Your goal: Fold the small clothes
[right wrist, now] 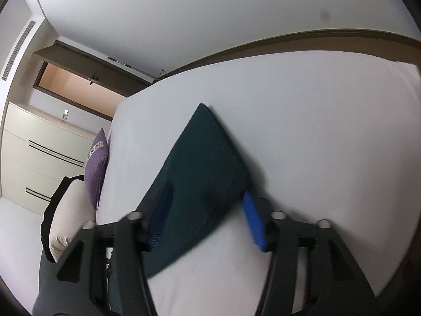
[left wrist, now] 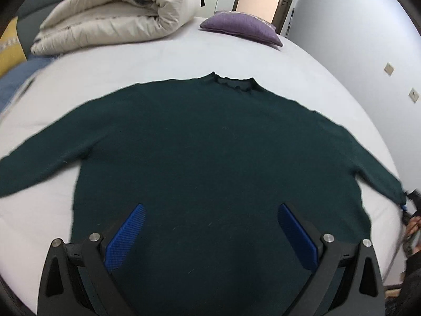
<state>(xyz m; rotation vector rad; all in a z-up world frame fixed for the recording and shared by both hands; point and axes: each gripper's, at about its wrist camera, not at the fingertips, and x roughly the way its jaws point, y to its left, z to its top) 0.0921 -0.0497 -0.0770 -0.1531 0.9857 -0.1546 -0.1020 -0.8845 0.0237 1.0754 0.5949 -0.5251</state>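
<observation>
Left wrist view: the dark green sweater is being spread on the bed beneath the left gripper, jaws parted. The sleeve cuff is being straddled by the right gripper, jaws also parted.

Sweater's left sleeve cut off.

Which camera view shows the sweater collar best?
The left wrist view: the dark green sweater lies spread flat, with its collar visible at the far end. The right wrist view shows only a sleeve end.
</observation>
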